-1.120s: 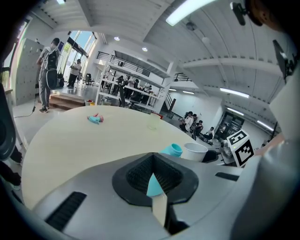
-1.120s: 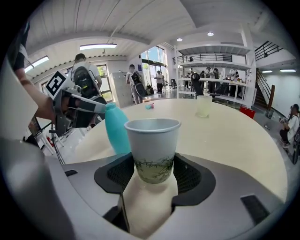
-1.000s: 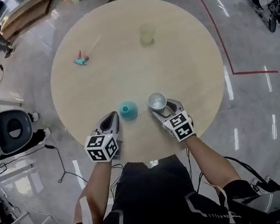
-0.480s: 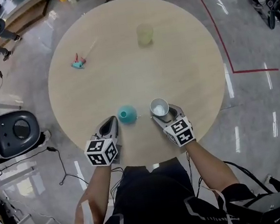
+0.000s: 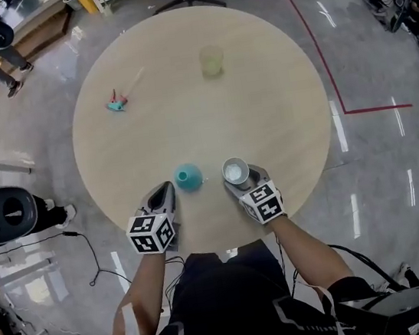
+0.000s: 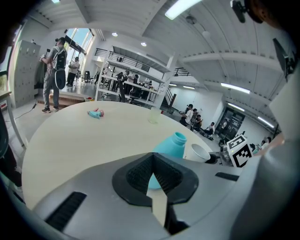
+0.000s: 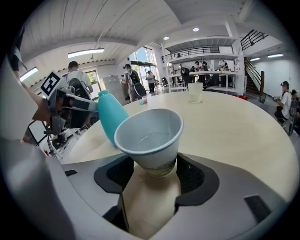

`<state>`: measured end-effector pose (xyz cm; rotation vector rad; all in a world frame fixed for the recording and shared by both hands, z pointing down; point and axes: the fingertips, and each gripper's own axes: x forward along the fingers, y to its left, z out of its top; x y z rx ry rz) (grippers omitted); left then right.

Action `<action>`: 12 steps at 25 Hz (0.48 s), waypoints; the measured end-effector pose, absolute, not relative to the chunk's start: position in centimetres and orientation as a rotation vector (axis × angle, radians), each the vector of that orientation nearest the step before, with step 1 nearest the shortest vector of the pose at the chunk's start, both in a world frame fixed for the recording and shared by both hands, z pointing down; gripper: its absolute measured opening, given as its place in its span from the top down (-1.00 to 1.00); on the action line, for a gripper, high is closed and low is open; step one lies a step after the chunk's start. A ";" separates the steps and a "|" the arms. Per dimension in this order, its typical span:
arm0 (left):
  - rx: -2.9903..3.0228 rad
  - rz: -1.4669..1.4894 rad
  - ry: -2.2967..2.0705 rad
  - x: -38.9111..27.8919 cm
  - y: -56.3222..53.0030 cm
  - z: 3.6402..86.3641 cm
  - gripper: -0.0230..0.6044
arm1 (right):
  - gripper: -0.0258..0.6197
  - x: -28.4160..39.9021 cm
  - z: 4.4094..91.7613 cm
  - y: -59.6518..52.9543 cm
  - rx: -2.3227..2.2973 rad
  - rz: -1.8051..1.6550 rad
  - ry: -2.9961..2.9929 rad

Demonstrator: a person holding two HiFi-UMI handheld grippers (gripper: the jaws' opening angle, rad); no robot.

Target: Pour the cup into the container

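One round desk (image 5: 279, 114) fills the middle of the head view. At its lower edge are two tongs. The left tongs (image 5: 166, 190) are pressed together with nothing between them, and point at the bottle from just below and left of it. The right tongs (image 5: 240, 179) pinch the paper cup low on its wall, close to the base.

One teal bottle (image 5: 188, 177), the likely container, stands upright at lower centre, just left of the cup. It has a narrow neck, so a pour would need a slow, well-aimed stream. It looks light and might tip if knocked, and the free tongs could steady it at the body.

There are two cups. The held paper cup (image 5: 235, 172) carries clear liquid and leans a little towards the bottle. It looks thin-walled and light, so a hard squeeze would probably buckle it. The low grip near the stiffer base seems sound. A pale translucent cup (image 5: 211, 60) stands well apart at upper centre.

One small teal and pink toy (image 5: 115, 104) lies at upper left.
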<state>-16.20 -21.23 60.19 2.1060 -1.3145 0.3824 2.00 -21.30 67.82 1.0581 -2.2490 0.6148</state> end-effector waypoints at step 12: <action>2.151 0.327 -1.341 -16.6 -21.8 58.4 0.94 | -0.08 2.6 65.9 -20.2 1.076 0.624 -2.259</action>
